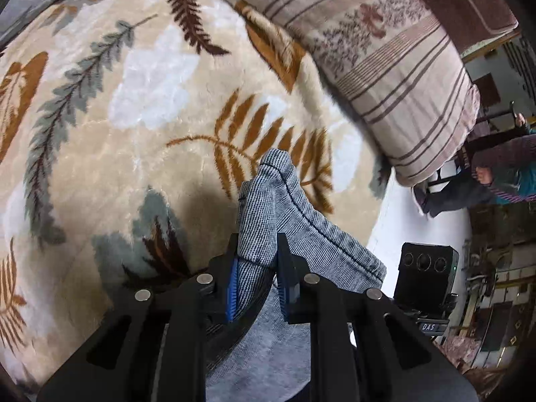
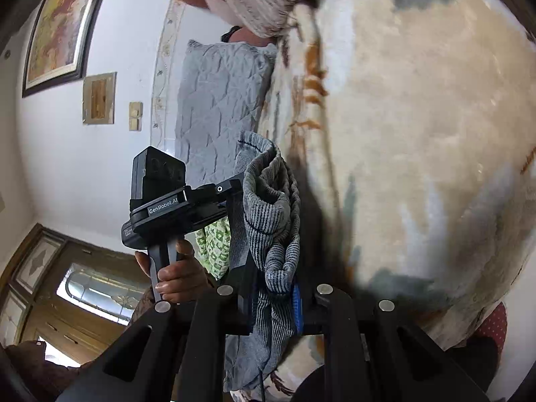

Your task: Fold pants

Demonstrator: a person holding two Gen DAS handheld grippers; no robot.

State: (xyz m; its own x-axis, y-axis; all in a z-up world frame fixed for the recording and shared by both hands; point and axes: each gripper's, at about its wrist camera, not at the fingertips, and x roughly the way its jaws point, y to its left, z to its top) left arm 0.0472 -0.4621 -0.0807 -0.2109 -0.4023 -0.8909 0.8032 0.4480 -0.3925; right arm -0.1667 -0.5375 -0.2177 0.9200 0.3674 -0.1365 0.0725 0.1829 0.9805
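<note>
Both hand-held grippers pinch the grey pants, lifted above the bed blanket (image 1: 140, 154). Left hand-held gripper (image 1: 258, 268) is clamped on a bunched hem; fabric sticks up past its tips and trails right toward the right hand-held gripper (image 2: 273, 288), also closed on a gathered wad. Grippers sit close together, bed lies beyond both. Pants (image 1: 288, 221) are ribbed grey knit, dark stitching, crumpled, unfolded.
</note>
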